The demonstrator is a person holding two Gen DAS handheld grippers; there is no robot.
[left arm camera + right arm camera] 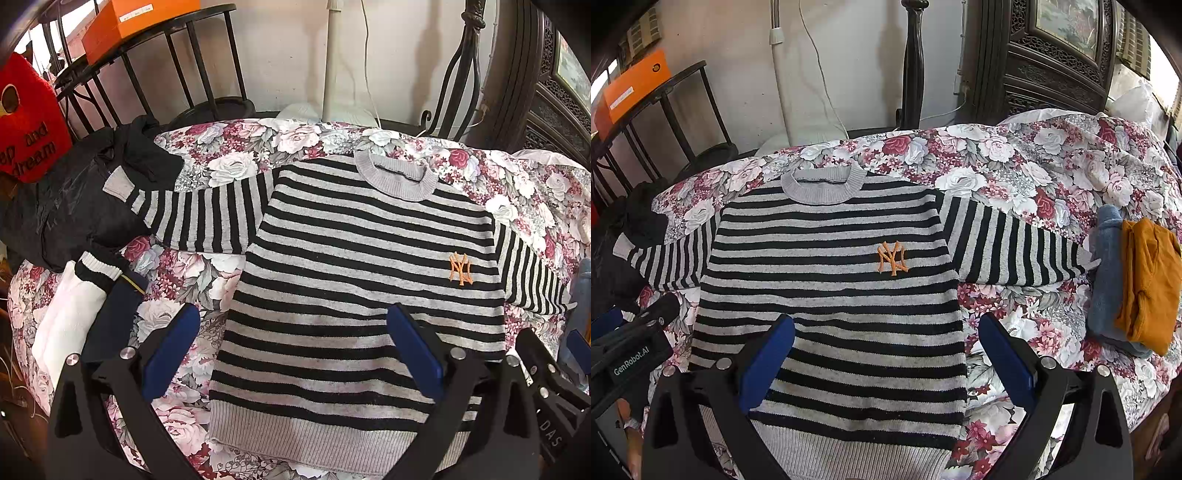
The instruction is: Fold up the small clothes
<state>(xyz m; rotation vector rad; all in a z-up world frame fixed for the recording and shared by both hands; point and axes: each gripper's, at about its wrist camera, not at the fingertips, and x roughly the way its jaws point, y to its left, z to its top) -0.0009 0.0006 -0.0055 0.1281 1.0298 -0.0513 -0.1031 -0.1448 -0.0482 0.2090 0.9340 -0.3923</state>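
The striped sweater [831, 295] lies flat, face up, on the flowered bedcover [1034, 177], collar at twelve o'clock, sleeves stretched toward nine and three, hem at six. Both tongs hover above the hem, pinching nothing: the left gripper [295, 350] is spread wide, the right gripper [886, 354] likewise. The three o'clock cuff touches a folded blue cloth [1108, 280] under an orange garment [1148, 280]; folding that sleeve could likely drag the pile askew. The knit may slide on the bedcover.
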